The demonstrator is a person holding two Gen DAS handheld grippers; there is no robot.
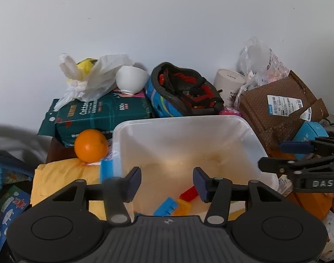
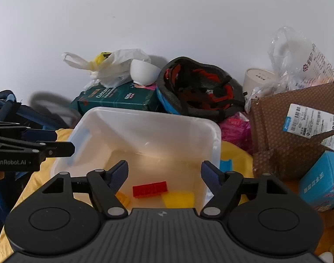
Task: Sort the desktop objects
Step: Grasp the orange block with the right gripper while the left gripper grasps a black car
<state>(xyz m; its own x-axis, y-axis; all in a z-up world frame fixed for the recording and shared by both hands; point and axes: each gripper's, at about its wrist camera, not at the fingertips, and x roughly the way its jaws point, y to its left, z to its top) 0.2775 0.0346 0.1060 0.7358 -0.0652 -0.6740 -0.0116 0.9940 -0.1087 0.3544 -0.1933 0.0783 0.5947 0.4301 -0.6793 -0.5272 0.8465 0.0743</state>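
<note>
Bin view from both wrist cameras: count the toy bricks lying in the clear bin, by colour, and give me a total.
Red brick: 1
Yellow brick: 1
Orange brick: 1
Blue brick: 1
Total: 4 bricks on the floor of the clear bin; more could be hidden under the gripper bodies.

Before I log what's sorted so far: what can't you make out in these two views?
- Yellow item, left wrist: plastic bag wraps it.
- Blocks in the bin, both views: gripper bodies cut them off, count unclear.
- Shipping label, right wrist: print too small.
- Grey shape, left wrist: blurred.
</note>
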